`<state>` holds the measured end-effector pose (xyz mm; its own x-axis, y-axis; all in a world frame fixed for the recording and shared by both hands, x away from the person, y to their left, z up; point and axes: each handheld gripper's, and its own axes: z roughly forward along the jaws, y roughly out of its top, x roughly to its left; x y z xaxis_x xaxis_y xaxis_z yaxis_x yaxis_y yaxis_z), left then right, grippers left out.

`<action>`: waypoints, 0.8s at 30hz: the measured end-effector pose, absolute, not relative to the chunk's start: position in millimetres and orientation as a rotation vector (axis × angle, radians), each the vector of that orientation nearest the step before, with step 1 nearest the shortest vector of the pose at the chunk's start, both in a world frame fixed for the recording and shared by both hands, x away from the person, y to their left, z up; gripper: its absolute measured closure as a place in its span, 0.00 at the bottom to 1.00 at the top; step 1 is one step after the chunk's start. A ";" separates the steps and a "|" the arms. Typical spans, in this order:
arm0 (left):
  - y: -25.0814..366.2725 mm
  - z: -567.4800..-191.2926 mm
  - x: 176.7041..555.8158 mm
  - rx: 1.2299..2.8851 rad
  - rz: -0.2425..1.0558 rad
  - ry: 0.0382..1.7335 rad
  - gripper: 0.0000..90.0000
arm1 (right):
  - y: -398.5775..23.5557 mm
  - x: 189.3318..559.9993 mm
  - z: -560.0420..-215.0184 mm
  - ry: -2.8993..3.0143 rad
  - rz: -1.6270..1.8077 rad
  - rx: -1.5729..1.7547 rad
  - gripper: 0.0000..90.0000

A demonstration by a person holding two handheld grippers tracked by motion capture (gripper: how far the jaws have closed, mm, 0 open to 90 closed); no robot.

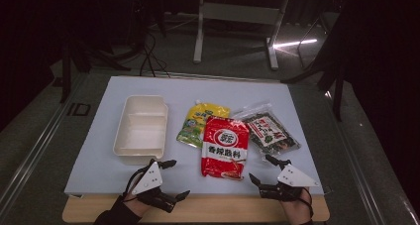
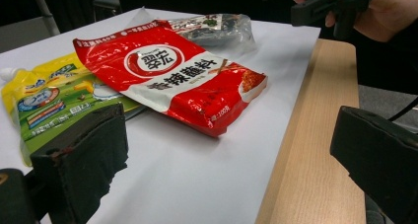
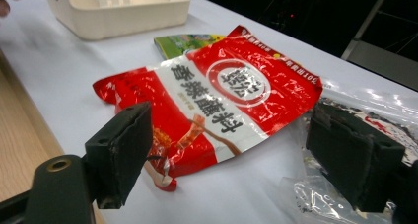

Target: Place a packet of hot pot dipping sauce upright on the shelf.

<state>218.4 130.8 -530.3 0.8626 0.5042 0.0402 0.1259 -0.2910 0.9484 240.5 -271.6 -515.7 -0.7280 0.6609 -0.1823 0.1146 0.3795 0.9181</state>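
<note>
Left tool jaws wide, empty. Right tool wide, empty, near red packet.

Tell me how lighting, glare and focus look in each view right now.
High view: white sheet lit, surroundings dark. Left gripper view: red packet sharp, near jaws soft. Right gripper view: glare on the clear seaweed bag, tray slightly soft.

hidden: yellow-green pouch part under red packet | print: unreadable

Three food packets, one white tray, two claws.
</note>
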 end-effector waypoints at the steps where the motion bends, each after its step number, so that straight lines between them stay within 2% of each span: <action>1: 130.8 -530.3 218.4 1.851 0.398 0.473 0.02 | -270.7 240.6 -516.1 2.115 1.340 0.663 0.20; 17: 130.9 -529.7 218.6 1.845 0.388 0.464 0.02 | -268.6 240.3 -511.4 2.147 1.362 0.697 0.18; 24: 130.4 -529.3 217.8 1.845 0.391 0.458 0.02 | -255.7 234.0 -489.1 2.175 1.372 0.611 0.16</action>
<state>217.8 130.4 -529.3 0.8690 0.4931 0.0406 0.1176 -0.2856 0.9511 234.0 -255.7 -489.1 -0.7778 0.6055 -0.1685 0.1087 0.3936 0.9128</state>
